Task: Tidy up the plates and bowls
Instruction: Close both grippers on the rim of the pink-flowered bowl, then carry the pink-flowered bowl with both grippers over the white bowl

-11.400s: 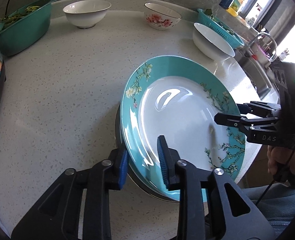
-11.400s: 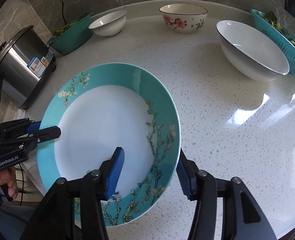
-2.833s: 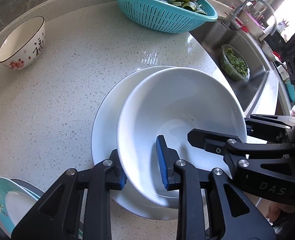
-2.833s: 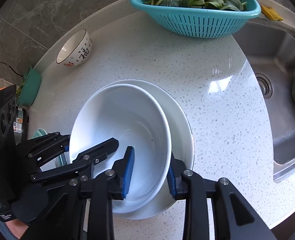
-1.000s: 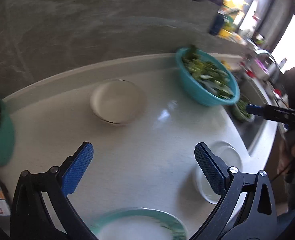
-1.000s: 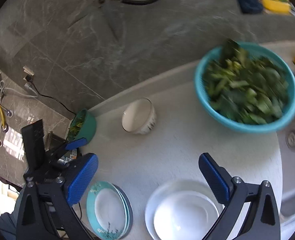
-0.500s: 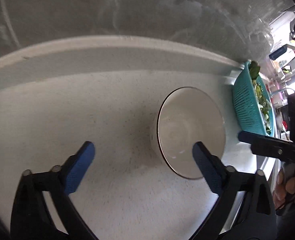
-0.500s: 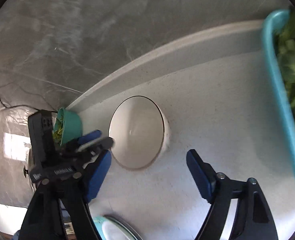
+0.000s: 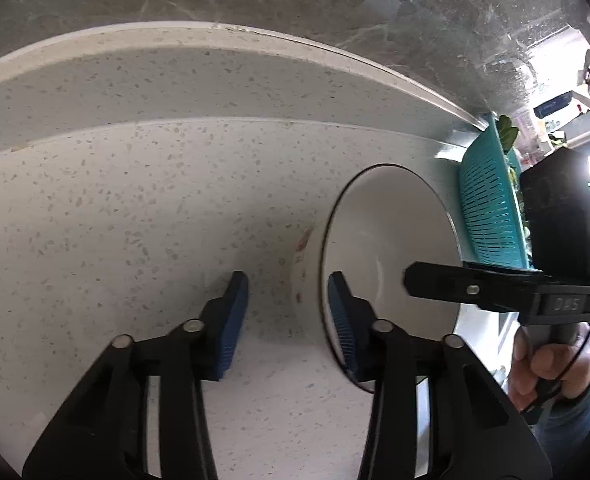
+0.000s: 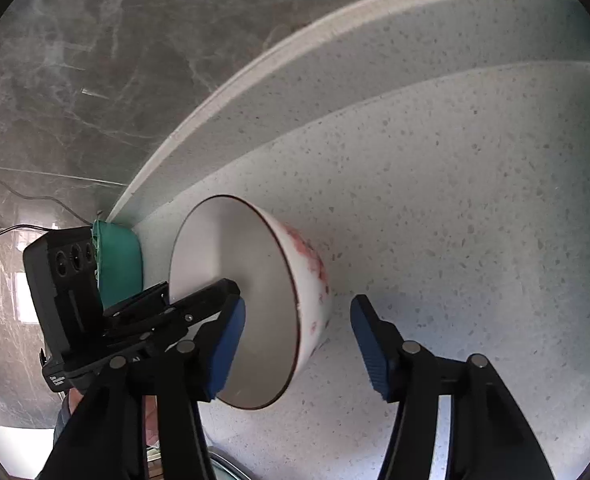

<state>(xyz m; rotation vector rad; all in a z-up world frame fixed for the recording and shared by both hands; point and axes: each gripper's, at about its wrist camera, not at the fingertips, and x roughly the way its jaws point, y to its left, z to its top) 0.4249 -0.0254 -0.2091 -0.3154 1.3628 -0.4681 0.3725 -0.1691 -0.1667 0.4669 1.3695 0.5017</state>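
A small white bowl with red flowers and a dark rim [image 9: 387, 256] stands on the speckled white counter [image 9: 135, 208]. My left gripper [image 9: 289, 312] is open, one pad inside the bowl and one outside its wall. My right gripper [image 10: 297, 340] is open too and straddles the opposite wall of the same bowl [image 10: 255, 292]. Neither set of pads visibly touches the wall. Each gripper shows in the other's view.
A teal colander of greens [image 9: 491, 196] stands just beyond the bowl. A green container [image 10: 119, 264] sits at the back by the grey marble wall [image 10: 95, 60]. A raised counter ledge [image 9: 215, 64] runs along the wall. A plate edge [image 10: 223, 464] shows at the bottom.
Both grippers have come down close to the flowered bowl and narrowed from wide open. Each now has one pad inside the bowl and one outside.
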